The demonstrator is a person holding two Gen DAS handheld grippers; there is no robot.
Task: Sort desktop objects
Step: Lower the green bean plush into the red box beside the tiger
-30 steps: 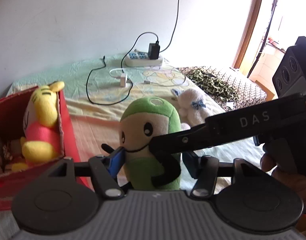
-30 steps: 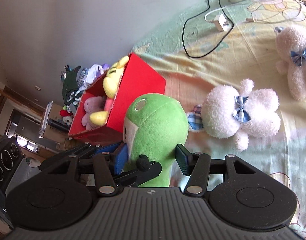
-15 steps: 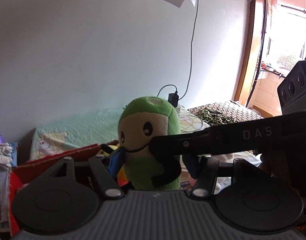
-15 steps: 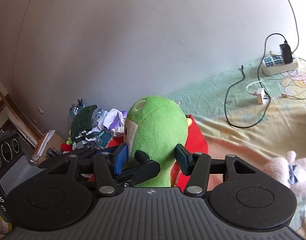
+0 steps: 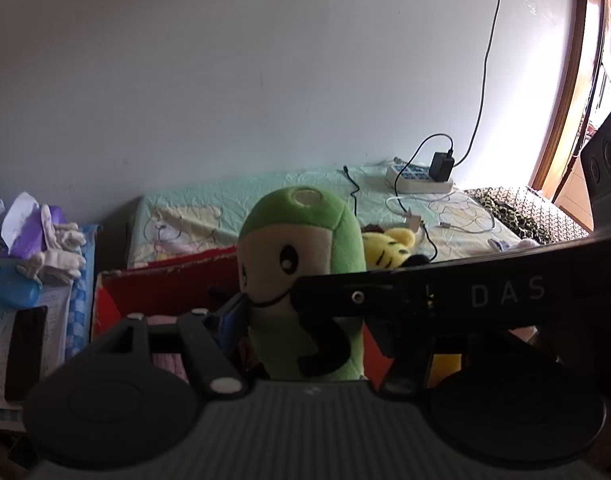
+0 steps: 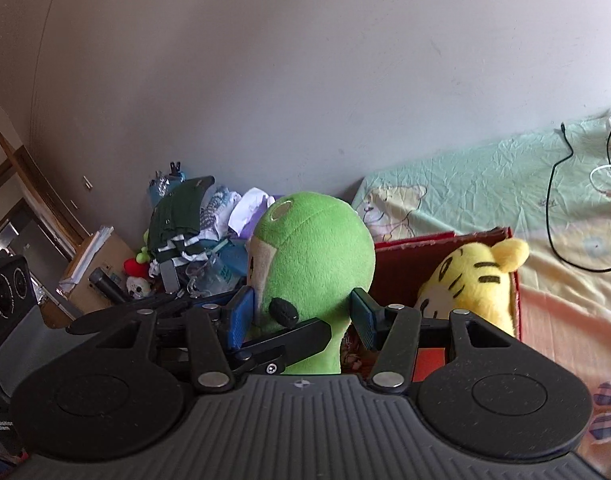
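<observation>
A green plush toy [image 5: 301, 248] with a cream face hangs upright over the red box [image 5: 165, 288], held from two sides. My left gripper [image 5: 305, 330] is shut on its lower body; its right pad is hidden behind a black finger [image 5: 425, 296] of the other gripper, which crosses the toy's chest. In the right wrist view my right gripper [image 6: 301, 318] is shut on the green plush toy [image 6: 317, 248] at the neck, from behind. A yellow striped tiger plush [image 6: 473, 280] leans inside the red box [image 6: 425, 240] at its right end.
A power strip [image 5: 419, 176] with a black charger and loose cables lies on the pale green bed sheet [image 6: 485, 184] by the wall. Left of the box is a pile of clothes, paper and small items [image 6: 185, 232], white gloves [image 5: 57, 248] and a dark phone [image 5: 25, 352].
Both grippers carried the green plush to the left, from over the open bed to above the red box. The white plush toys have passed out of view. Neither grip has altered.
</observation>
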